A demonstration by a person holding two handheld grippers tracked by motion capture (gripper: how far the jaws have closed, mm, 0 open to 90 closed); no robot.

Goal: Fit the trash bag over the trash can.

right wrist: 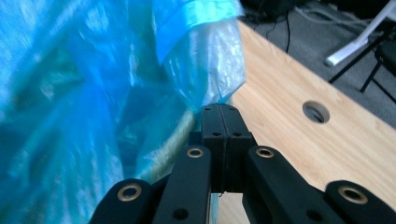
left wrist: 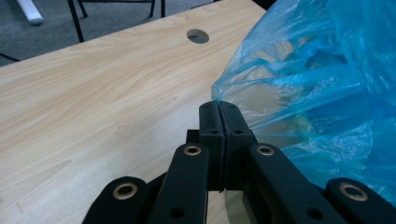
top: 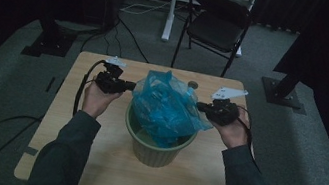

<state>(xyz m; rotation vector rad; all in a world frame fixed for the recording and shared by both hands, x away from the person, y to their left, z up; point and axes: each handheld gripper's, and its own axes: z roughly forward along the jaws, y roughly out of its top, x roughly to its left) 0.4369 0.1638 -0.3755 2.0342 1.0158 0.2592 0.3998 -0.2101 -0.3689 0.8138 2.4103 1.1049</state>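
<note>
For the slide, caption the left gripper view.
Left gripper shut on the blue bag's edge above the wooden table.

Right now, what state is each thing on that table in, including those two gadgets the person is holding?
Left hand-held gripper: shut on the blue plastic bag's edge.
Right hand-held gripper: shut on the bag's opposite edge.
Blue plastic bag: crumpled, partly inside the bin, top bunched above the rim, held at both sides.
Green bin: upright on the table, bag hanging into it.
Table: bears the bin; a round hole near its far edge.
</note>
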